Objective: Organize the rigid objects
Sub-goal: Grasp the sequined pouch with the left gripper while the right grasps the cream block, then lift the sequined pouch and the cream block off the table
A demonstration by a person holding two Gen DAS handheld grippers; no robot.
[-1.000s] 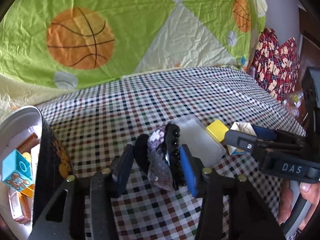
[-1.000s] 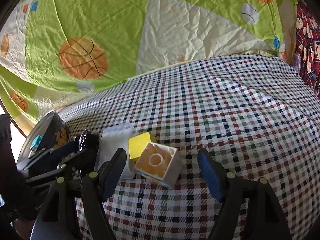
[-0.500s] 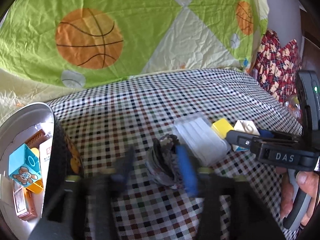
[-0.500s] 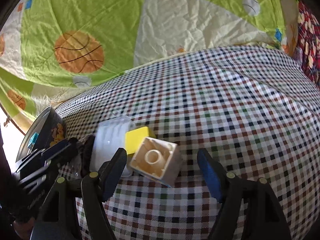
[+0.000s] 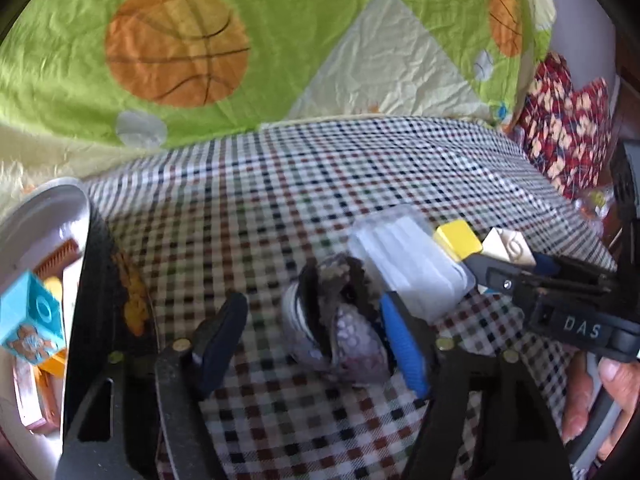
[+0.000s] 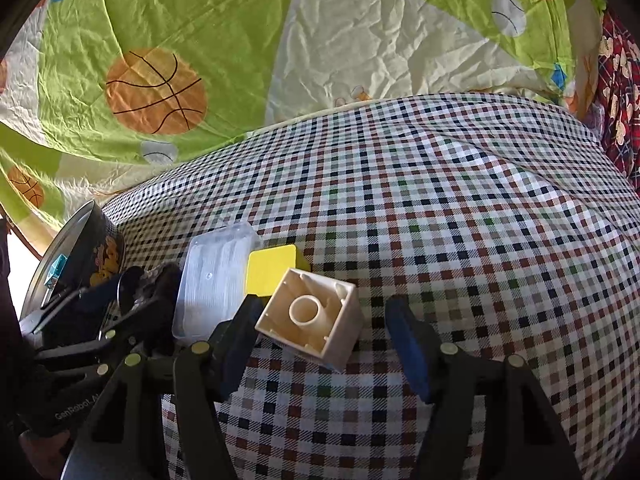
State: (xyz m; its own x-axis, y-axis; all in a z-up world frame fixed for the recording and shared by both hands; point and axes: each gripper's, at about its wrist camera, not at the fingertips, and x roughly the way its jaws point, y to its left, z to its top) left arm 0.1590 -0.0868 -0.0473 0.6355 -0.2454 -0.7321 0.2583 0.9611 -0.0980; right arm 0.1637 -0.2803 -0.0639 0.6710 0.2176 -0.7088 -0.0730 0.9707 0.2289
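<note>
While the left gripper [image 5: 316, 330] was opening around a black, patterned hair clip [image 5: 340, 320], the right gripper [image 6: 320, 338] was closing around a tilted cream hollow plastic block [image 6: 316, 320], gripping nothing.

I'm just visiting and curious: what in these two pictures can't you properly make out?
- Tin: left view, its contents are cut off by the picture edge.
- Hair clip: left view, motion-blurred; right view, hidden behind the left gripper.
- Cream block: right view, only its hollow underside shows.

Checked tablecloth [image 6: 460, 200], yellow block [image 6: 270, 272], cream block [image 6: 316, 316].
</note>
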